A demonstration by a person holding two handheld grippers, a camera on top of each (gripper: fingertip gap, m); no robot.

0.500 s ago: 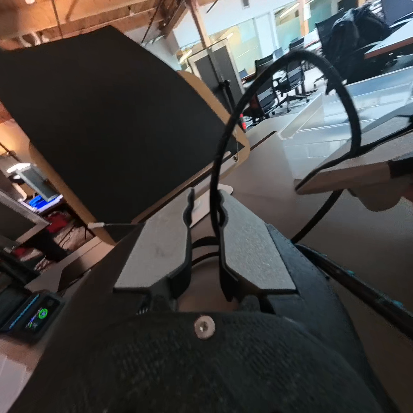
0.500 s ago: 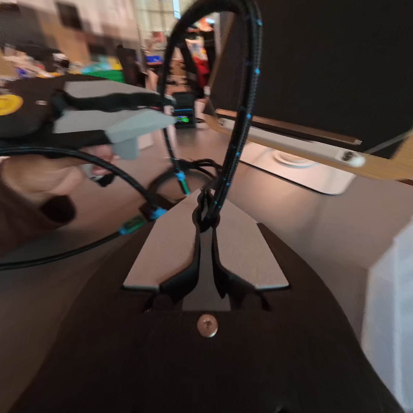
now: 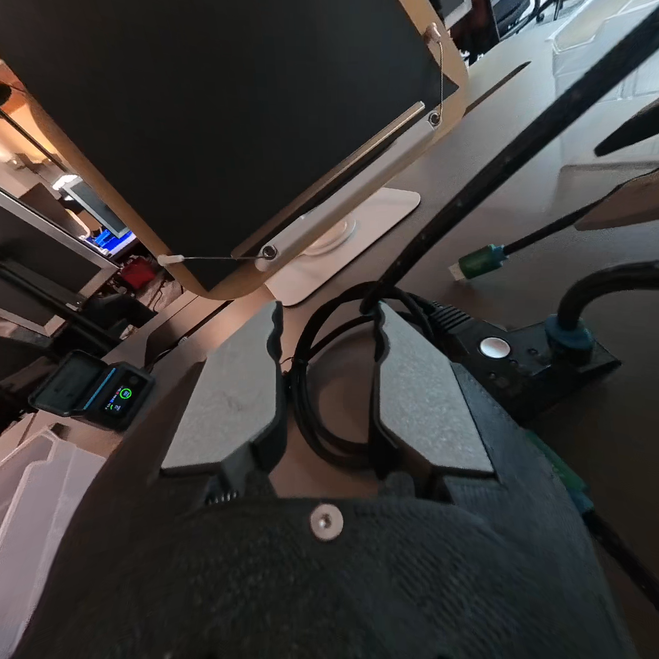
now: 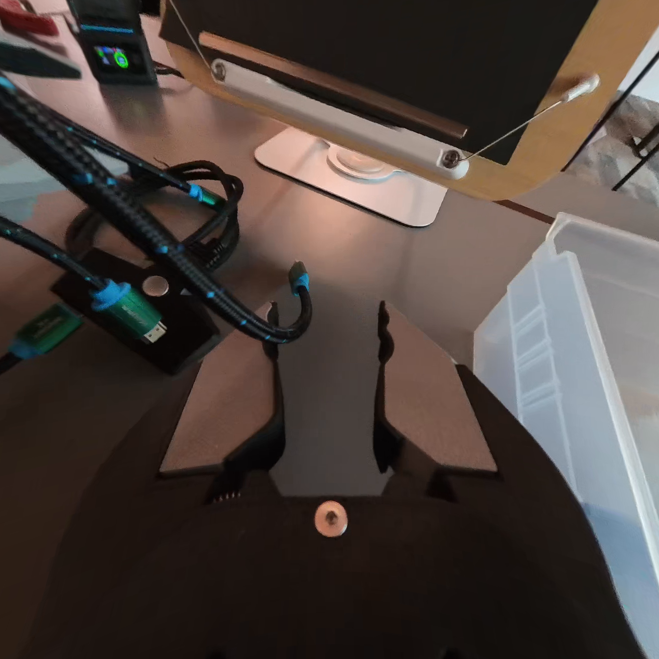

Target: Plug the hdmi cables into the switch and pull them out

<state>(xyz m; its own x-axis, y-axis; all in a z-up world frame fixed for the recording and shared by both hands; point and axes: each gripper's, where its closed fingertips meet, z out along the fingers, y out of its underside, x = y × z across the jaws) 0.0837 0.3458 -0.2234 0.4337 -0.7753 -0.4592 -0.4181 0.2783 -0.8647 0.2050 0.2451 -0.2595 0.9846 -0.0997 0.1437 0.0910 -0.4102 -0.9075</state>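
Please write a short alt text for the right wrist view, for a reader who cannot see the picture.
The right gripper, jaws open and holding nothing, hovers over a dark desk. A braided black cable crosses its left fingertip and curls up to a green plug. At left lies a black switch box; behind stands a monitor.

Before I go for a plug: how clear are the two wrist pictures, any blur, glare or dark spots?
Left wrist view: dim and strongly tilted; thick cable and green plug soft, switch dark, warm glare on the white stand base. Right wrist view: braided cable and clear bin smeared at the edges; the plug over the switch reads sharp.
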